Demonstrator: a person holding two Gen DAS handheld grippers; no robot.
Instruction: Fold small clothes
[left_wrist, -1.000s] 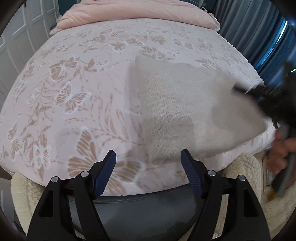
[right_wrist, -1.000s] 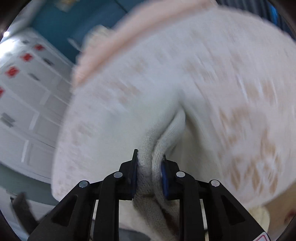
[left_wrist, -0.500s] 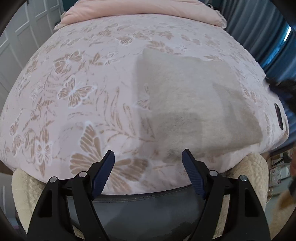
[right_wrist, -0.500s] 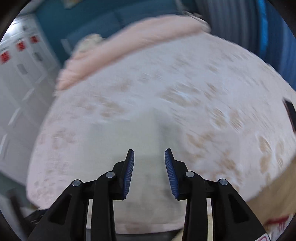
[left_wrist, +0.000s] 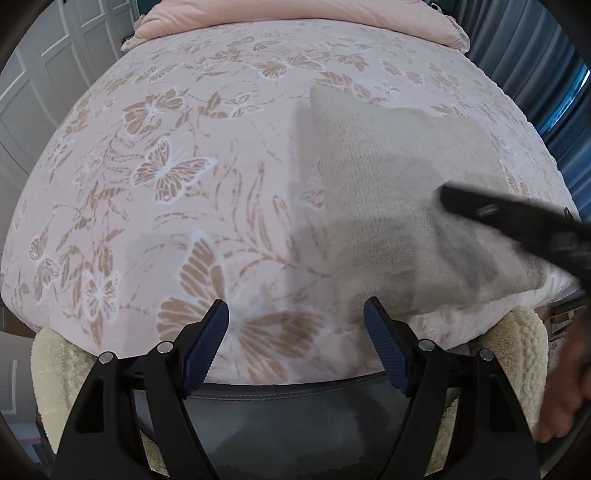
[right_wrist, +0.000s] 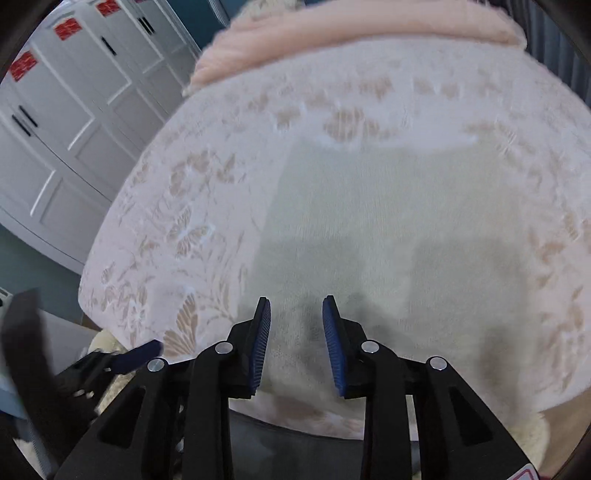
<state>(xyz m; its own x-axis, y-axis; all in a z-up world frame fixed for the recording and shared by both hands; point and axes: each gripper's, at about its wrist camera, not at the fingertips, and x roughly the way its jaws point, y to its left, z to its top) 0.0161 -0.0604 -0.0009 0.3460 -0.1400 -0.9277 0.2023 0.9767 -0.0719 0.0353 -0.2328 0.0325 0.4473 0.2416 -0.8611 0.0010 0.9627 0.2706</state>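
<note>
sweater (right_wrist: 373, 236) flat on bedspread (left_wrist: 177, 192), right ahead of right claw (right_wrist: 295, 332), released; left claw (left_wrist: 295, 325) released too, sweater off to its right. risk: snagging bedspread with the knit.

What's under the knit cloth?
The knit cloth lies flat on the butterfly bedspread, which shows all around it. Whatever is beneath the cloth itself is covered; no bulge shows.
</note>
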